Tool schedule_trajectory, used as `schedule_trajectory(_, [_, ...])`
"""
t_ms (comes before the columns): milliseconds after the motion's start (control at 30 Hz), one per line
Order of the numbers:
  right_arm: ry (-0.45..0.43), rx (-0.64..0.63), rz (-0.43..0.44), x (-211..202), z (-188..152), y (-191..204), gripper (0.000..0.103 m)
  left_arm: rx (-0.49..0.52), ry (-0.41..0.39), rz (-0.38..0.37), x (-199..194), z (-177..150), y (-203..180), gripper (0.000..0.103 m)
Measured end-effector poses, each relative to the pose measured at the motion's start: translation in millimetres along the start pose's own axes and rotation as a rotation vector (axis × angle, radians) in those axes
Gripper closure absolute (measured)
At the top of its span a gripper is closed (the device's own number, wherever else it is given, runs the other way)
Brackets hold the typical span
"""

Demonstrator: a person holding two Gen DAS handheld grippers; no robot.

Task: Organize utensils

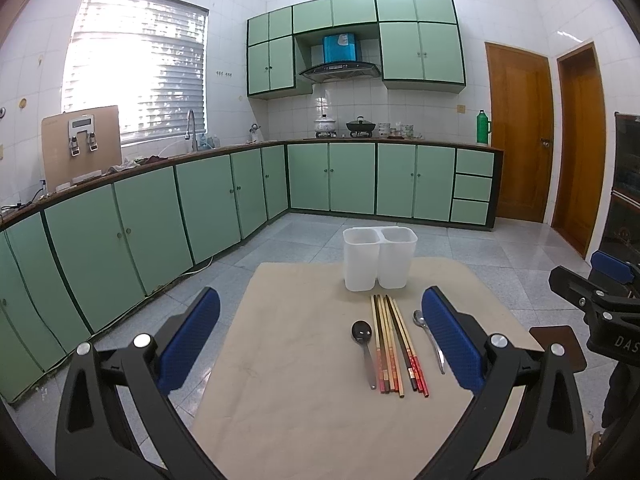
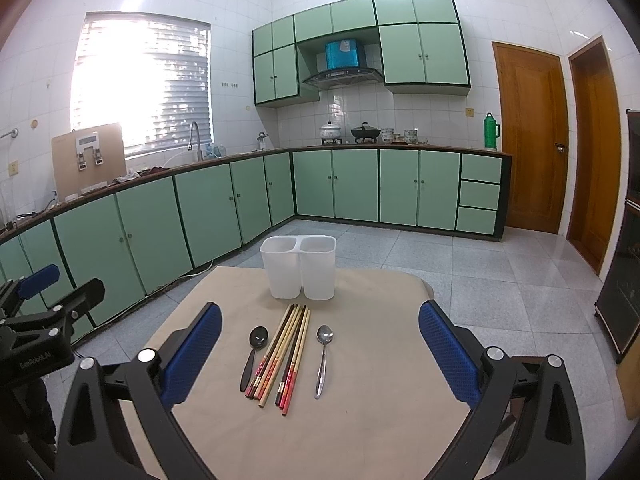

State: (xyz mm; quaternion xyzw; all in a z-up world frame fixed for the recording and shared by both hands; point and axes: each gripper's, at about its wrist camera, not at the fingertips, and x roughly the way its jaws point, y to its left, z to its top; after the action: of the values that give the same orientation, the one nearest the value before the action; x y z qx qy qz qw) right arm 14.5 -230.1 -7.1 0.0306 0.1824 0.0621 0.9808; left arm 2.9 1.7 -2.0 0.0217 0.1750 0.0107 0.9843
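1. A table (image 1: 304, 400) covered by a beige cloth is seen from both wrist views, with a green-cabinet kitchen behind it.
2. A translucent white plastic two-compartment utensil holder (image 1: 379, 258) is stood upright at the 12 o'clock edge of the table; nothing can be made out in either compartment.
3. A bundle of wooden chopsticks with red and dark patterned ends (image 1: 396, 344) is laid flat just toward 6 o'clock of the holder, tips pointing at it.
4. A black plastic spoon (image 1: 363, 344) is laid at 9 o'clock of the bundle, just beside it, bowl toward the holder.
5. A shiny metal spoon (image 1: 430, 338) is laid at 3 o'clock of the bundle, slightly apart, bowl toward the holder.
6. The left tool (image 1: 320, 340) is held above the near table with its blue-padded fingers spread wide; nothing is gripped.
7. The right tool (image 2: 320, 352) is likewise held with its fingers spread wide and empty, the utensils being framed between them.
8. In the right wrist view the left tool is seen at 9 o'clock, well apart from the utensils.
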Motion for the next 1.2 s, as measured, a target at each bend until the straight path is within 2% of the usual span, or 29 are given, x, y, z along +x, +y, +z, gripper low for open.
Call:
schedule_trajectory(367, [0.015,0.004,-0.001,11.2,-3.0,0.1,0.006,-0.003,0.019,0.005,13.6,-0.5,3.9,0.005])
schedule_trajectory(667, [0.065,0.006,-0.009,48.0,-4.7,-7.3,0.008,0.008,0.055,0.015,43.2,-2.8,4.2,0.005])
schedule_trajectory(800, [0.112,-0.003,-0.019,82.1,-8.5,-11.6,0.01,0.018,0.089,0.02,71.6,-4.9,4.9,0.005])
schedule_trajectory(933, [0.196,0.022,-0.002,125.9,-15.8,-19.6,0.015,0.024,0.156,0.035,116.9,-10.5,9.7,0.005])
schedule_trajectory(1067, [0.306,0.019,0.001,185.6,-29.3,-23.1,0.02,0.033,0.255,0.044,166.1,-22.5,15.0,0.005])
schedule_trajectory(1200, [0.426,0.023,0.019,241.4,-47.2,-23.2,0.03,0.012,0.363,0.045,210.5,-40.4,24.1,0.005])
